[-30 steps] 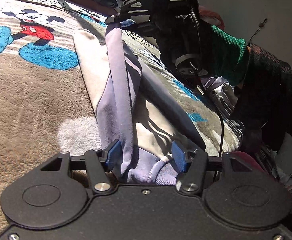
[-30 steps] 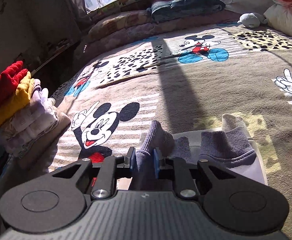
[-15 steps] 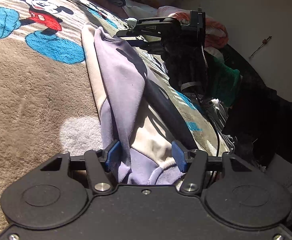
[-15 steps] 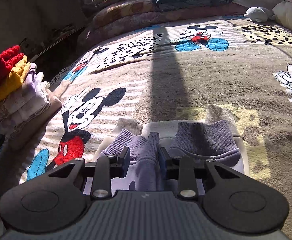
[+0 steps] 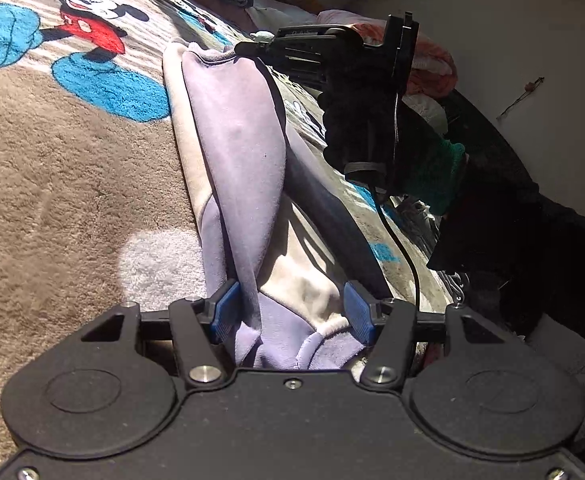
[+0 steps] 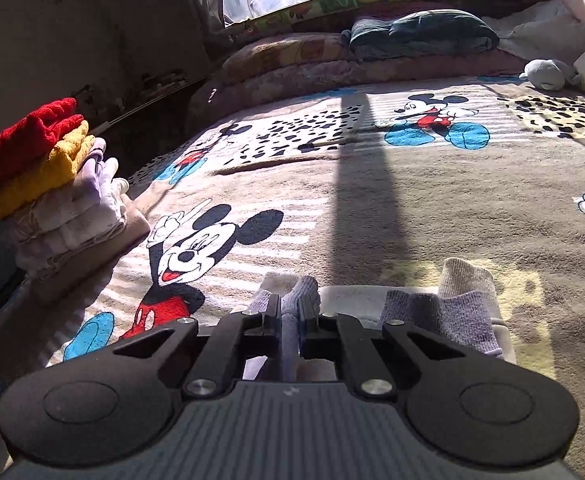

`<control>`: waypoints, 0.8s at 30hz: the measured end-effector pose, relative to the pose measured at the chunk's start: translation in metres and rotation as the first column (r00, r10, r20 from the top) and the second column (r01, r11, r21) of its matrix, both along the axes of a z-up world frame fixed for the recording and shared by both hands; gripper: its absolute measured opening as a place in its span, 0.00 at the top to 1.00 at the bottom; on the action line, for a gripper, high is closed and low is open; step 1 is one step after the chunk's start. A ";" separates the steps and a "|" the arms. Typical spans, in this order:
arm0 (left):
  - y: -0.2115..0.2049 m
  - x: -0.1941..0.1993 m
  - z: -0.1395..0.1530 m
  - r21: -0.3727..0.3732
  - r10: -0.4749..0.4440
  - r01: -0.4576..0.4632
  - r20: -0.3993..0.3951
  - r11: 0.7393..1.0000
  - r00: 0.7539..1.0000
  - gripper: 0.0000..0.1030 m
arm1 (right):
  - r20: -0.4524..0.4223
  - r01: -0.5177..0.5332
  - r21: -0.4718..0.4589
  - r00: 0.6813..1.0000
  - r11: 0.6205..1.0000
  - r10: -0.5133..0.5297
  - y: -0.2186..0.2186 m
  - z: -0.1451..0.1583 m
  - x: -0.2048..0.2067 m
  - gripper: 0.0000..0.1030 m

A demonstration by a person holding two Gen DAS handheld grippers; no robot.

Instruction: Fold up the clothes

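Now we see a lilac and cream garment point(image 5: 236, 160) lying lengthwise on the blanket point(image 5: 52, 184), running from the bottom middle of the left wrist view up toward its upper middle. Our left gripper point(image 5: 288, 312) sits at the near end with its blue pads point(image 5: 223, 310) spread wide; cloth lies between them, touching the left pad, but nothing is pinched. A long lilac fold rises from that end toward the far one.

At the upper right of the same view our right gripper point(image 5: 252, 46) meets the garment's far edge, held by a gloved hand point(image 5: 356, 120) with a green cuff point(image 5: 432, 176) behind it. A black cable point(image 5: 402, 240) hangs below the hand.

From the right wrist view, the right gripper point(image 6: 289, 320) has its jaws drawn tight on a ribbed lilac cuff point(image 6: 300, 292) at bottom centre. A second lilac cuff point(image 6: 440, 312) lies flat just to the right on the garment, with a beige one point(image 6: 466, 276) peeking out behind it.

At the left edge a stack of folded clothes point(image 6: 48, 196) stands, red on top, yellow under it, pale pieces below. A dark pillow point(image 6: 420, 34) and a grey soft toy point(image 6: 548, 74) lie toward the top right.
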State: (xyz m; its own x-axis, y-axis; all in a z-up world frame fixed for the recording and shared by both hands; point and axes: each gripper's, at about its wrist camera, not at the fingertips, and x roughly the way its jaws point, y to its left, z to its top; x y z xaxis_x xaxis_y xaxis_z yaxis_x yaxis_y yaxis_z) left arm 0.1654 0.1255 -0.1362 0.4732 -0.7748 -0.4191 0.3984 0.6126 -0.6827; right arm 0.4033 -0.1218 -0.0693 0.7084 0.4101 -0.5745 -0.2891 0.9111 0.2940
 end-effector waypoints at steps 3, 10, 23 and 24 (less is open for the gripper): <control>0.000 0.000 0.001 0.000 -0.002 0.002 -0.002 1.000 1.000 0.46 | -0.062 -0.025 -0.102 0.998 0.994 0.019 0.008 -0.011 0.006 0.83; 0.018 -0.004 0.026 0.043 0.008 -0.012 0.095 0.999 0.995 0.46 | 0.074 0.026 0.003 0.997 1.000 -0.026 -0.021 0.021 -0.028 0.72; 0.034 0.120 0.071 0.020 0.233 -0.238 0.152 0.971 0.961 0.48 | 0.169 -0.170 -0.135 0.967 0.976 0.192 0.011 0.004 -0.166 0.59; 0.029 0.133 0.071 0.039 0.228 -0.237 0.152 0.971 0.962 0.49 | 0.168 -0.178 -0.144 0.965 0.973 0.201 0.014 0.001 -0.170 0.58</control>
